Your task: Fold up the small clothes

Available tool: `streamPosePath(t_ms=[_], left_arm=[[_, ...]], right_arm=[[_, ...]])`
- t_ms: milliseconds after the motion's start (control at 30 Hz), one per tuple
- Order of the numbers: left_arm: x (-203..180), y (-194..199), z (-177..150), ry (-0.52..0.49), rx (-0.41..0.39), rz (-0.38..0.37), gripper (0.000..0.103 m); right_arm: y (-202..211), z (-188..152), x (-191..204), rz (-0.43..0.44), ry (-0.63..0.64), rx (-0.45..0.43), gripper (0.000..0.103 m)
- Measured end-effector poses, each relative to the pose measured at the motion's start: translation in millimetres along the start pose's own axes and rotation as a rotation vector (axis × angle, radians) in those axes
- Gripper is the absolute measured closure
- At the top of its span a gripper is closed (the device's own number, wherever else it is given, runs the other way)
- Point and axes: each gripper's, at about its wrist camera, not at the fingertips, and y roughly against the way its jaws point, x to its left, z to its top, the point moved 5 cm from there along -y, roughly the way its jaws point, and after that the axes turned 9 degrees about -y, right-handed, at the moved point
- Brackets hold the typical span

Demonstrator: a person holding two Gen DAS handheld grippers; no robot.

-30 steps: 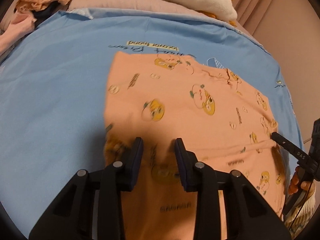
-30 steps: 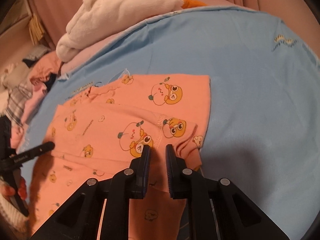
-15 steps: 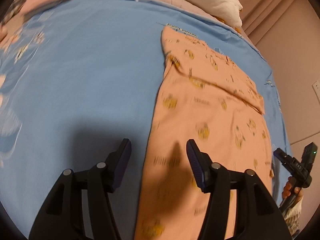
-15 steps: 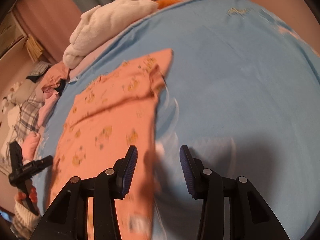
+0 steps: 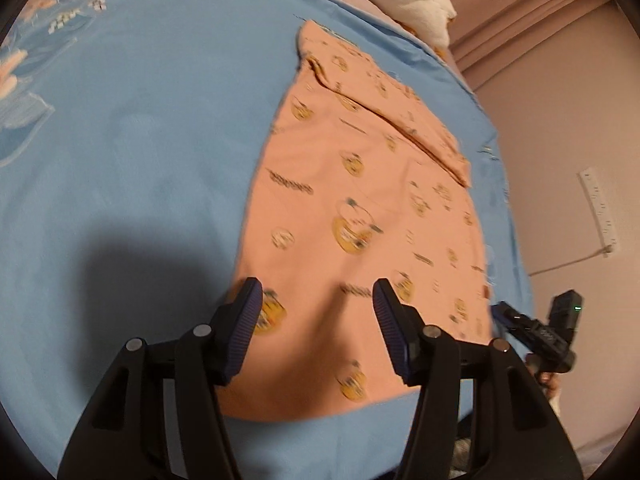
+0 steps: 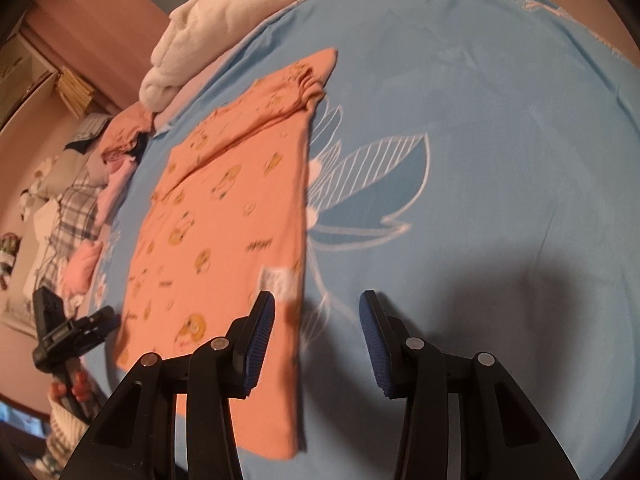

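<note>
Orange printed top (image 5: 360, 216) lies flat on the blue bedsheet (image 5: 140, 140), already narrowed into a long strip: both sides look turned in, and a sleeve sits folded across the far end, near the white blanket (image 6: 208, 32). The left gripper (image 5: 318, 322) hovers over the near end with its jaws standing apart and nothing between them. The right gripper (image 6: 316, 340) hangs at the strip's right edge, jaws likewise apart and empty, 1 finger over the cloth and the other over the sheet. I judge the lengthwise folds done; what seems left is bringing the near hem up toward the far end, perhaps twice. More clothes (image 6: 88, 200) wait in a heap beside the bed.
</note>
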Motion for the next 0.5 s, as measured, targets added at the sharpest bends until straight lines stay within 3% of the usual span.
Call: streamPosePath(t_ms=[233, 500], left_arm=[[2, 2, -12, 0.045, 0.007, -0.044, 0.046], [18, 16, -9, 0.109, -0.03, -0.046, 0.046]], right_arm=[[0, -25, 6, 0.035, 0.013, 0.041, 0.059], [2, -27, 5, 0.046, -0.001, 0.034, 0.059]])
